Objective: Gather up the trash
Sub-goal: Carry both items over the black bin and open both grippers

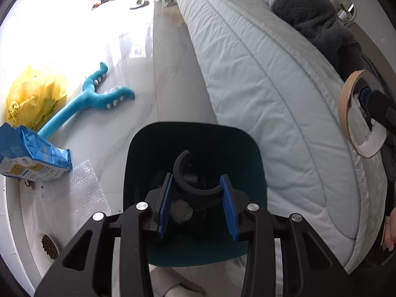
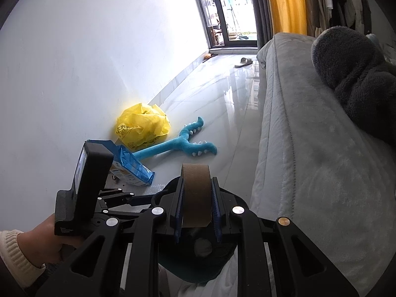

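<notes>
My left gripper [image 1: 197,178] hangs over the open dark teal bin [image 1: 252,163], shut on a black ribbed curved piece [image 1: 195,190] that spans its blue pads. Dark scraps and a grey crumpled wad [image 1: 182,211] lie in the bin. My right gripper [image 2: 197,181] is shut on a brown cardboard tape ring [image 2: 196,193], with the bin [image 2: 198,269] below and just in front of it. In the left wrist view that ring [image 1: 345,113] and the right gripper [image 1: 363,99] show at the right edge, over the mattress side.
Along the wall lie a yellow plastic bag [image 1: 34,94], a blue plush toy [image 1: 99,96], a blue package [image 1: 29,153], bubble wrap [image 1: 79,193] and a bowl of pellets [image 1: 49,245]. The bed's mattress [image 1: 259,74] runs along the right, and a slipper [image 1: 139,3] lies far off.
</notes>
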A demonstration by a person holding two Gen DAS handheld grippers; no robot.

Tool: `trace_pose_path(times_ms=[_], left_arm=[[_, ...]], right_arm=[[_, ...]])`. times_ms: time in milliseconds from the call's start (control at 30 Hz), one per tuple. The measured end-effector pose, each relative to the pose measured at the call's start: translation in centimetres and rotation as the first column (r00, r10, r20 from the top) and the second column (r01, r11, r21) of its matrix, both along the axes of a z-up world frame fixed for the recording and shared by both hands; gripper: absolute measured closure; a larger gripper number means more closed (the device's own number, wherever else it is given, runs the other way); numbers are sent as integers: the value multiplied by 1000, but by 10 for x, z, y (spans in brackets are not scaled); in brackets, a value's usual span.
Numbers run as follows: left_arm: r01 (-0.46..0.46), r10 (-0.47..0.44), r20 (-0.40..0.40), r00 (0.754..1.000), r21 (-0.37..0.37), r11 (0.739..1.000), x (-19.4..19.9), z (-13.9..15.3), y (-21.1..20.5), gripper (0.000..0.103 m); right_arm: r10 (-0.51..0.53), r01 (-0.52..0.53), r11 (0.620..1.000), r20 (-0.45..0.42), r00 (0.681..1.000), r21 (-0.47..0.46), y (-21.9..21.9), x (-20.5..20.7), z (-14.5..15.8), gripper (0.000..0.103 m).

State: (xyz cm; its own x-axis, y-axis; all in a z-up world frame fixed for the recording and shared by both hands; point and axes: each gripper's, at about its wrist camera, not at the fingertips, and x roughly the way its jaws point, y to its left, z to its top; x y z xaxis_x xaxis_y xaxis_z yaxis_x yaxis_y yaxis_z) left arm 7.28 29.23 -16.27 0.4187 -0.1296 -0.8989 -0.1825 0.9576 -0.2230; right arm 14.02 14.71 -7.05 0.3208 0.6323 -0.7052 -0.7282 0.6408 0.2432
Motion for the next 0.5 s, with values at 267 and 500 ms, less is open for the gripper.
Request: trace_pose_path(times_ms=[267, 500], left_arm=[[2, -4, -83, 997, -18, 1000, -6, -15, 11, 51], [-20, 19, -59, 998, -19, 1000, -10, -7, 21, 28]], right_arm=[[13, -14, 999, -36, 999, -30, 19, 1, -17, 83], [19, -23, 998, -75, 997, -58, 33, 9, -35, 83]])
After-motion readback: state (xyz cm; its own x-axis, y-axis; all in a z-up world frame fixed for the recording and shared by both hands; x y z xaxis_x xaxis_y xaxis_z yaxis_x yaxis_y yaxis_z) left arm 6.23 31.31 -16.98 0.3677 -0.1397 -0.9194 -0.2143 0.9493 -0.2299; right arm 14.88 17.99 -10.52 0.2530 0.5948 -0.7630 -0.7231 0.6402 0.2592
